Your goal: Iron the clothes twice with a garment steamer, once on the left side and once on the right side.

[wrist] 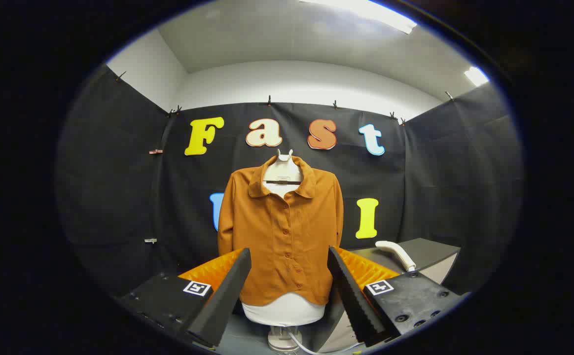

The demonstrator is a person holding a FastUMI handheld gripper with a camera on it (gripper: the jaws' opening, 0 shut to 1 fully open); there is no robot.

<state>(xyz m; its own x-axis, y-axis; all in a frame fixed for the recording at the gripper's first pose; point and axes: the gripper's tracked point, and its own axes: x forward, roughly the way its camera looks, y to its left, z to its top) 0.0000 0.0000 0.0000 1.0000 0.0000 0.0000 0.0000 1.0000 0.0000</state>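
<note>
**Desk:** Set the scene for me.

**Photographer:** A booth hung with black cloth walls [119, 197] under a white ceiling with strip lights [366, 12]. Dead ahead, at twelve o'clock from the gripper [289, 276], a rust-orange, long-sleeved button-front shirt [282, 236] hangs on a white torso form [283, 311] on a stand. The shirt is buttoned, collar open, sleeves hanging straight at both sides.

**Desk:** And the steamer?

**Photographer:** The white, curved plastic garment steamer head [396, 252] lies on a dark grey slanted-top stand [430, 249] at about two o'clock from the fingers, beside the shirt's right-hand edge as seen and apart from it. A white cord [306, 345] trails from the base of the form near the floor; where it runs I cannot tell.

**Desk:** What are the tongs doing?

**Photographer:** Spread wide and holding nothing. The shirt's lower front shows in the gap between the two fingers, but well beyond them, untouched.

**Desk:** So what does the coming move turn on?

**Photographer:** On that offset, I'd judge. The steamer sits off to the right of where the fingers point, nearer the right finger than the left. Its long axis runs from ten o'clock at the rounded head down to four o'clock at the handle end. The gripper would have to swing right and line its opening across that axis. Neither side of the shirt looks steamed yet.
</note>
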